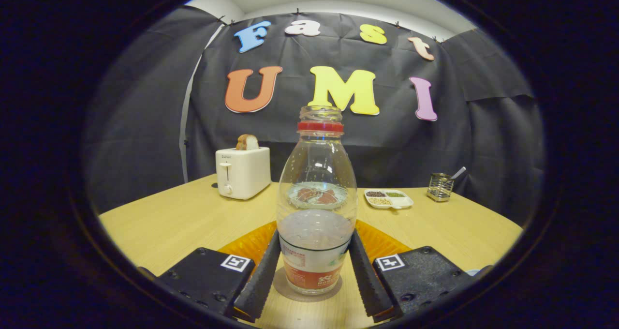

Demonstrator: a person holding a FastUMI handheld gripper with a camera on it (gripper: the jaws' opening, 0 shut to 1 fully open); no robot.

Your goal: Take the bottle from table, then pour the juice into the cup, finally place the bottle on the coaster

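Note:
A clear plastic bottle [316, 208] with a red neck ring and no cap stands upright on a round grey coaster [283, 286] on the wooden table. It holds a little pale liquid in its lower part, above a red and white label. My gripper [315, 239] has one finger on each side of the bottle, and both fingertips [272, 251] touch its sides just above the label, so it is shut on the bottle. An orange ribbed mat [246, 246] lies behind the bottle and the fingers.
A white toaster [243, 172] with a slice of bread stands at the back left of the table [169, 217]. Beyond the bottle to the right are a white divided dish [388, 199] and a wire holder [440, 186] with a utensil.

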